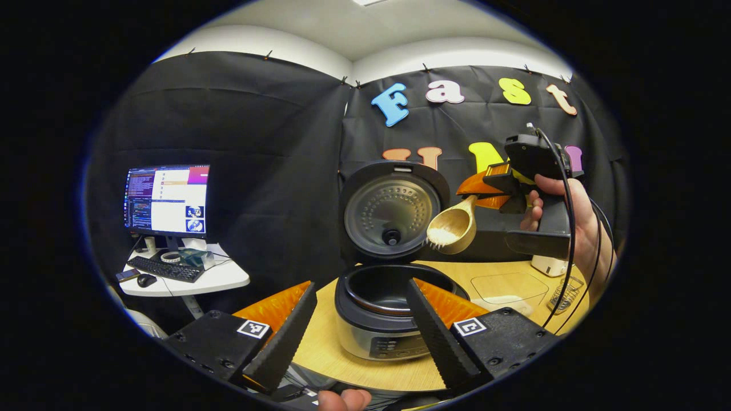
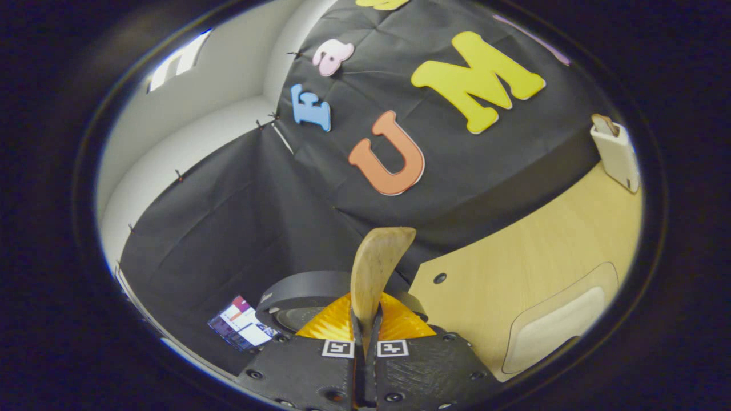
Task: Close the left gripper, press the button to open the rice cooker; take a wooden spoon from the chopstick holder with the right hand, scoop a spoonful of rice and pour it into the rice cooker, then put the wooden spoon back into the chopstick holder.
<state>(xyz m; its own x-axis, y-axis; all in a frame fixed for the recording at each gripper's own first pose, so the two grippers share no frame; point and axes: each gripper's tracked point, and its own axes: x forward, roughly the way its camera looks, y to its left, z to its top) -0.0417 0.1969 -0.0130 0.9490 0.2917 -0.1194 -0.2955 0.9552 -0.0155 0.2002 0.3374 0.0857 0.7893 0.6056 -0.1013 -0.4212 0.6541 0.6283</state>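
Two tools: right tool (image 1: 495, 191) raised, pinching tilted wooden spoon (image 1: 453, 229); left tool (image 1: 361, 319) spread low.

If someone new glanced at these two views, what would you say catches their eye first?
Probably the wooden spoon, tipped over the open rice cooker with rice in its bowl, clamped by the right gripper up at the right of the left gripper view. Next, the cooker's raised lid standing against the black wall. The left gripper frames the cooker with its fingers spread.
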